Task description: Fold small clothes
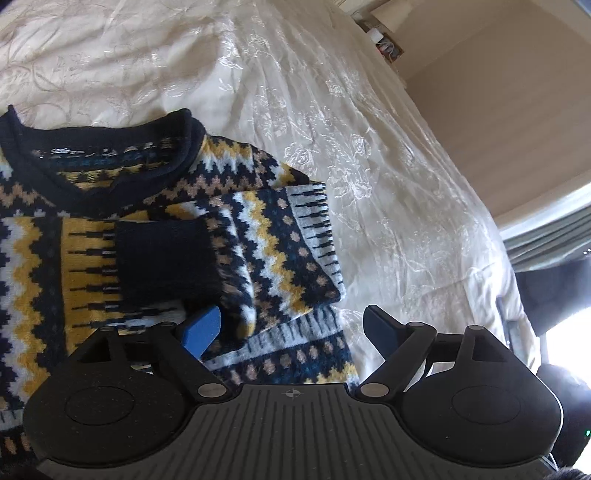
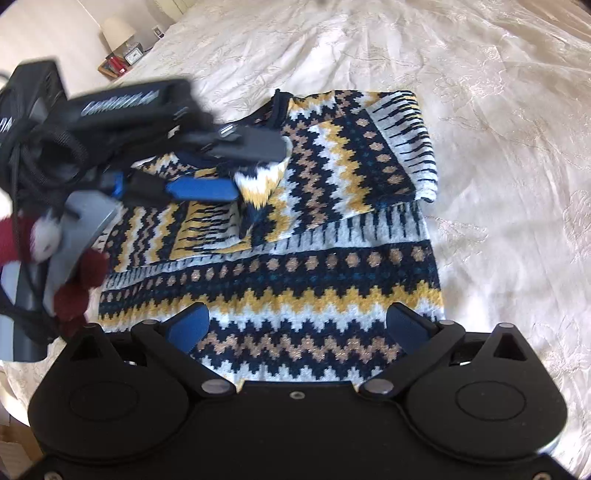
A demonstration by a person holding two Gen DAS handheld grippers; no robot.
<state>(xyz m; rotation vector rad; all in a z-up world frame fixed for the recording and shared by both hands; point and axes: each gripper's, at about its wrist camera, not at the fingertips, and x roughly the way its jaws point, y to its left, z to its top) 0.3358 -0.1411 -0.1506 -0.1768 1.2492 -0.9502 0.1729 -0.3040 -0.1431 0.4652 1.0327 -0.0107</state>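
A cream embroidered bedspread point(image 2: 498, 110) covers the bed, and on it lies the knitted jumper in navy, yellow, white and tan zigzag bands point(image 2: 295, 288), spread flat with its rolled navy neckline point(image 1: 110, 155) toward the head of the bed and its hem nearest the right wrist camera. Both sleeves are already turned in across the chest: one patterned sleeve point(image 2: 399, 147) lies folded over the body on the right of the right wrist view, while the other sleeve with its dark navy cuff point(image 1: 166, 258) lies across the middle. The left hand-held gripper point(image 1: 291, 328) hangs just over that second sleeve, blue pads apart and pressing nothing, a fold of knit bulging between them, so the sleeve appears to be released. The right hand-held gripper point(image 2: 295, 325) hovers above the hem, its fingers spread wide and empty. By these views the sleeve folds look done; folding the body, hem up toward the neckline, appears to be what remains. A bedside lamp with a pale shade point(image 2: 118, 31) stands beyond.
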